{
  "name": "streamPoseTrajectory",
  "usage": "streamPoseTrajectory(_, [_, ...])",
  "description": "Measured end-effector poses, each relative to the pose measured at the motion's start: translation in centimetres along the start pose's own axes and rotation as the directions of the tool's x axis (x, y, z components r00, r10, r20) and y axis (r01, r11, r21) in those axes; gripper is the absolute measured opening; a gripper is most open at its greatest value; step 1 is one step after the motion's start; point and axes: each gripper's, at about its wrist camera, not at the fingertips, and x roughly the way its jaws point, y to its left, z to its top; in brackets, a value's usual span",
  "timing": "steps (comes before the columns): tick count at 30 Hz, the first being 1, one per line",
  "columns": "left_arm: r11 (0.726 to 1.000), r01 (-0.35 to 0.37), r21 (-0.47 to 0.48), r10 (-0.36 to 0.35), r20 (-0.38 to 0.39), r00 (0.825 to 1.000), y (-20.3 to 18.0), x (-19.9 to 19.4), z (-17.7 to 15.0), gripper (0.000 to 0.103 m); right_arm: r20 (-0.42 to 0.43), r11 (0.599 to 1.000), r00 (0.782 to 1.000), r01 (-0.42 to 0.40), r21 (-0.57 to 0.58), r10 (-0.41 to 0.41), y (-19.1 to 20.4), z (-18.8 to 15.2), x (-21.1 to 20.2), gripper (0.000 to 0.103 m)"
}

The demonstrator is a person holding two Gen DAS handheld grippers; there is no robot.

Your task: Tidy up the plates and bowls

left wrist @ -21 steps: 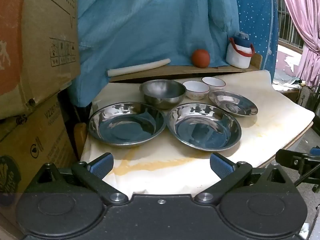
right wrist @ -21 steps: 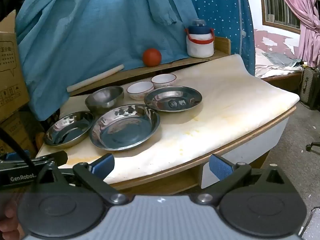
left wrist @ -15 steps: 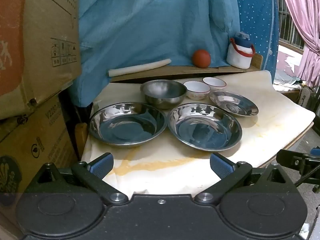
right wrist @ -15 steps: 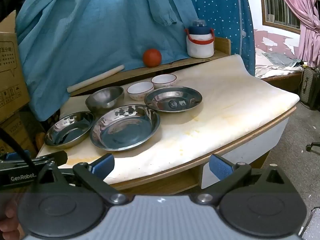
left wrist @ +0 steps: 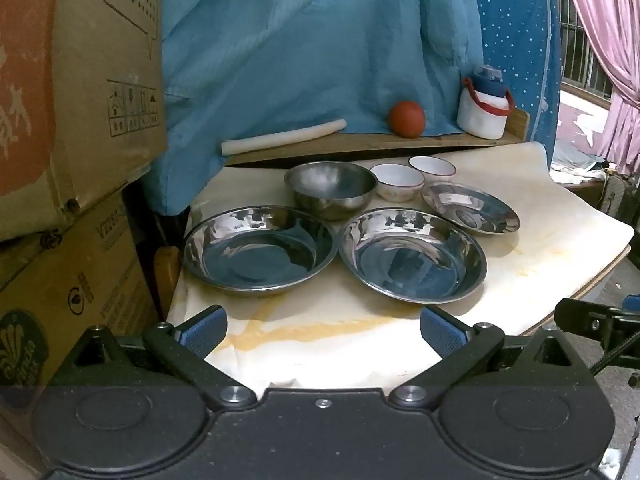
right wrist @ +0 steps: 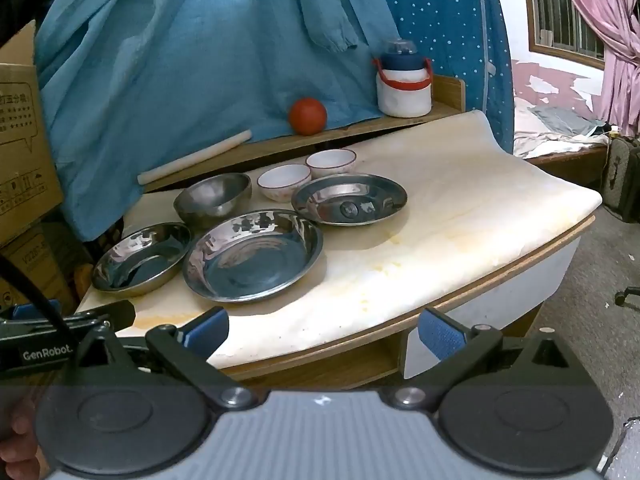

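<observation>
On the cream table [left wrist: 560, 248] lie two large steel plates, a left one [left wrist: 259, 249] and a middle one [left wrist: 413, 254], and a smaller steel plate [left wrist: 470, 208] at the right. Behind them stand a steel bowl [left wrist: 331, 189] and two white bowls with red rims [left wrist: 397, 182] [left wrist: 433, 167]. My left gripper [left wrist: 322, 330] is open and empty, at the table's near edge. My right gripper [right wrist: 323, 332] is open and empty, short of the table's front edge. The same plates [right wrist: 253, 254] [right wrist: 349, 199] [right wrist: 142, 258] and steel bowl [right wrist: 213, 197] show in the right wrist view.
Cardboard boxes [left wrist: 72, 120] are stacked at the left of the table. A wooden ledge behind holds a white roll [left wrist: 284, 136], a red ball [left wrist: 407, 119] and a white jug with a red handle [left wrist: 484, 110]. Blue cloth [left wrist: 300, 48] hangs behind.
The left gripper has drifted slightly; the view shifts a little. The right gripper and all dishes have not visibly moved.
</observation>
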Motion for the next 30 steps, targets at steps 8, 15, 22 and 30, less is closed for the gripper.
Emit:
streamPoseTrajectory(8, [1.0, -0.022, -0.002, 0.022, 0.003, 1.0, -0.6, -0.3, 0.3, 0.102, -0.001, 1.0, 1.0, -0.014, -0.01, 0.014, 0.1, 0.4, 0.4, 0.103])
streamPoseTrajectory(15, [0.999, -0.037, -0.009, 0.037, 0.002, 0.999, -0.7, -0.2, 0.6, 0.102, -0.002, 1.0, 1.0, -0.025, -0.012, 0.025, -0.1, 0.8, 0.7, 0.103])
streamPoseTrajectory(22, [0.999, -0.044, -0.012, 0.044, 0.001, 0.999, -0.7, -0.1, 0.6, 0.102, -0.002, 0.999, 0.999, -0.032, -0.018, 0.032, -0.3, 1.1, 1.0, 0.103])
streamPoseTrajectory(30, [0.999, -0.047, -0.013, 0.047, 0.0, 0.999, -0.6, 0.0, 0.7, 0.102, -0.003, 0.999, 0.999, -0.032, -0.018, 0.032, -0.3, 1.1, 1.0, 0.103])
